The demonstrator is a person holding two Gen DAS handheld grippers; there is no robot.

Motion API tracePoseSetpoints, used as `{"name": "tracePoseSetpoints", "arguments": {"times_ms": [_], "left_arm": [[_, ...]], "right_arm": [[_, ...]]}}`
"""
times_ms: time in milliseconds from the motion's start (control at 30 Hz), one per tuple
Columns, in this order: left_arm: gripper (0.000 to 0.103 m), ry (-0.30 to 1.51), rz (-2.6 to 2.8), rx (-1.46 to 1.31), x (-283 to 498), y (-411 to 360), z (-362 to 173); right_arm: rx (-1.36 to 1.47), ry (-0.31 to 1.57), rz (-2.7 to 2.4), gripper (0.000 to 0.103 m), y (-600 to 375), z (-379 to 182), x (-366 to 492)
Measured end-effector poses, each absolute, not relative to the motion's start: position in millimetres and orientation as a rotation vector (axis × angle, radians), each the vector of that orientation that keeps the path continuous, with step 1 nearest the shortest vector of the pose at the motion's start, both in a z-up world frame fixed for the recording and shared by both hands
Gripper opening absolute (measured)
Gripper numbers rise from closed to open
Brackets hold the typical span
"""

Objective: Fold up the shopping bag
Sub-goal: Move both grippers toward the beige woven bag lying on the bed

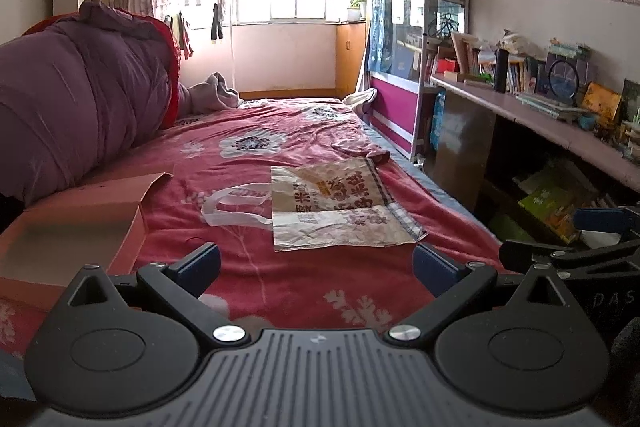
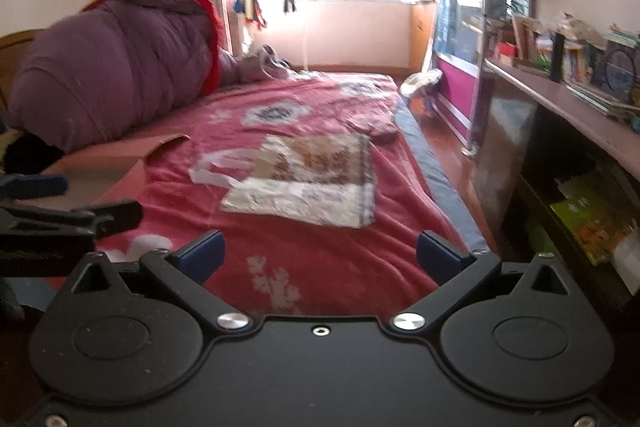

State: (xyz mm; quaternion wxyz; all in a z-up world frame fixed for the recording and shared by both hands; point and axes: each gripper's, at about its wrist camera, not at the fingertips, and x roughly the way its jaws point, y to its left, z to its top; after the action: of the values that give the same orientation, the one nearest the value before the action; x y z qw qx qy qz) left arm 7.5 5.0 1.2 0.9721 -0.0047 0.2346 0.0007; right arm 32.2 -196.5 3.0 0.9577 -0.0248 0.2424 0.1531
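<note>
A beige shopping bag (image 1: 336,207) with red-brown characters lies flat on the red flowered bedspread (image 1: 280,279), its white handles (image 1: 236,205) pointing left. It also shows in the right wrist view (image 2: 312,183). My left gripper (image 1: 316,263) is open and empty, hovering just short of the bag's near edge. My right gripper (image 2: 320,253) is open and empty, a little short of the bag too. The right gripper also shows at the right edge of the left wrist view (image 1: 580,239); the left gripper also shows at the left edge of the right wrist view (image 2: 60,211).
An open pink cardboard box (image 1: 76,227) sits on the bed left of the bag. A rolled purple duvet (image 1: 80,99) lies at the back left. A desk with books (image 1: 560,123) and a cabinet (image 1: 420,27) run along the right, beyond the bed edge.
</note>
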Motion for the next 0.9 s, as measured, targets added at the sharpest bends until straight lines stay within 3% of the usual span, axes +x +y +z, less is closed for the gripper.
{"name": "tracePoseSetpoints", "arguments": {"times_ms": [900], "left_arm": [[0.103, 0.476, -0.037, -0.16, 76, 36, -44]], "right_arm": [[0.065, 0.514, 0.408, 0.103, -194, -32, 109]]}}
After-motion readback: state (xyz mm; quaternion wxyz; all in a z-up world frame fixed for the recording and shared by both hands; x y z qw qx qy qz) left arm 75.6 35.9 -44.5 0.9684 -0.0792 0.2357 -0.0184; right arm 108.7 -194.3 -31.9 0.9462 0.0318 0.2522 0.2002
